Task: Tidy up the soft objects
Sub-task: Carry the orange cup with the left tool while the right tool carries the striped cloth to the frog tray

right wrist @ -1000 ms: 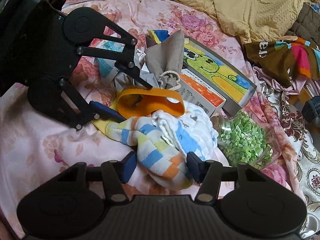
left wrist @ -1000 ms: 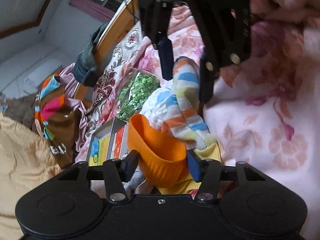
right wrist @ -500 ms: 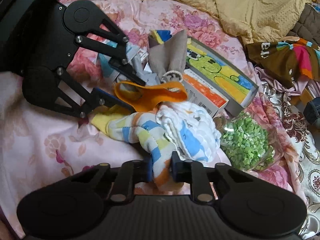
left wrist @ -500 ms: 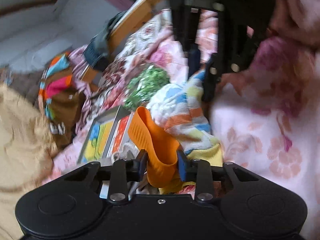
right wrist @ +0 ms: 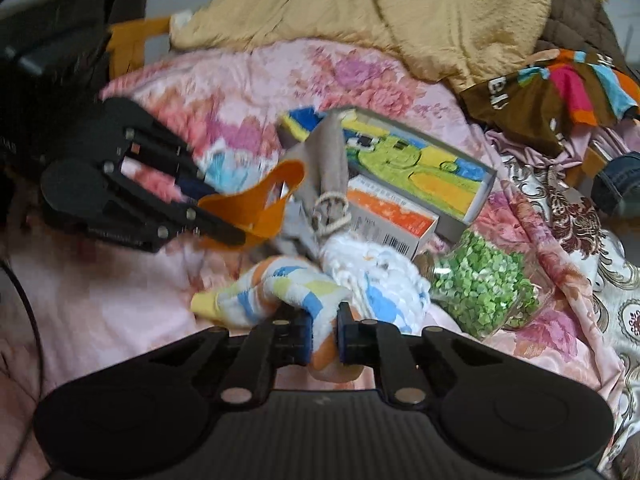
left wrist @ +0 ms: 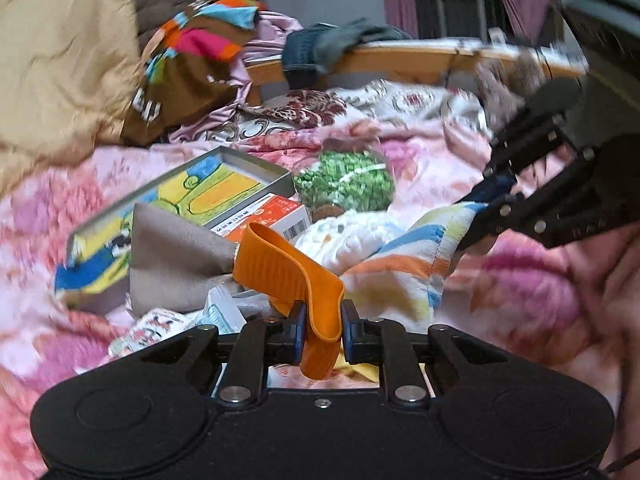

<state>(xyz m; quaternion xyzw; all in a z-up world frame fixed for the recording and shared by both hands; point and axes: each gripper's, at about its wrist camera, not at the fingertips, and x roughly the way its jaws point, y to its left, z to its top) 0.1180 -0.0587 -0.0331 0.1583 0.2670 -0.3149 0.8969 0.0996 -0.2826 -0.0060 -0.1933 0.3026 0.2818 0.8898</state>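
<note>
My left gripper (left wrist: 323, 330) is shut on a ribbed orange silicone cup (left wrist: 288, 276), squashed flat and lifted off the pile; it also shows in the right wrist view (right wrist: 256, 200). My right gripper (right wrist: 323, 334) is shut on a striped sock (right wrist: 280, 292) with orange, blue and yellow bands, seen too in the left wrist view (left wrist: 404, 268). A white and blue knitted cloth (right wrist: 380, 280) lies beside the sock. A grey drawstring pouch (right wrist: 326, 172) lies over the boxes.
An open cartoon-print box (right wrist: 416, 164), an orange and white carton (right wrist: 388, 216) and a bag of green pieces (right wrist: 480, 284) lie on the pink floral blanket (right wrist: 120, 304). A yellow quilt (right wrist: 400, 12) and a brown striped garment (right wrist: 552, 92) lie behind. A wooden bed frame (left wrist: 400, 60) runs beyond.
Both grippers closed, the left on the orange cup and the right on the striped sock. Both then lifted and pulled apart, and the left wrist view swung round.
</note>
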